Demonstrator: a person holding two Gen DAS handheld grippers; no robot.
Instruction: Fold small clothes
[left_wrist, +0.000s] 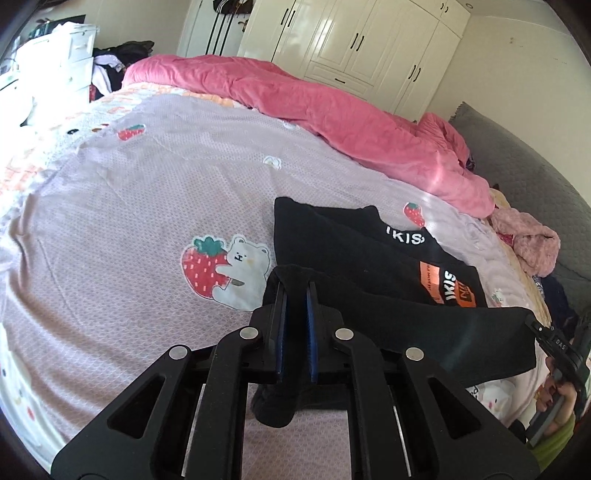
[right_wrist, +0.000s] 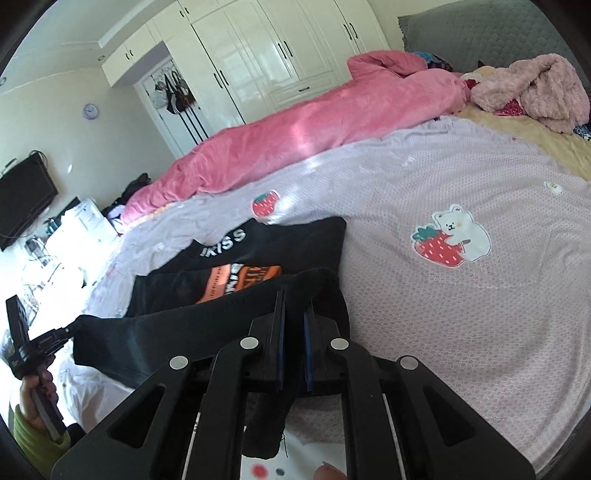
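Observation:
A small black garment (left_wrist: 369, 254) with white lettering and an orange print lies on the lilac bedspread (left_wrist: 147, 184). Its near edge is lifted off the bed and stretched between both grippers. My left gripper (left_wrist: 295, 291) is shut on the edge's left corner. The right gripper (left_wrist: 539, 328) shows at the right of the left wrist view, holding the other corner. In the right wrist view my right gripper (right_wrist: 293, 299) is shut on the black garment (right_wrist: 258, 254), and the left gripper (right_wrist: 70, 328) holds the far end at left.
A pink duvet (left_wrist: 332, 110) is bunched along the far side of the bed. A fluffy pink garment (right_wrist: 535, 88) lies near the grey headboard (left_wrist: 517, 155). White wardrobes (left_wrist: 369, 44) stand behind. A person's hand (right_wrist: 37, 391) holds the left gripper's handle.

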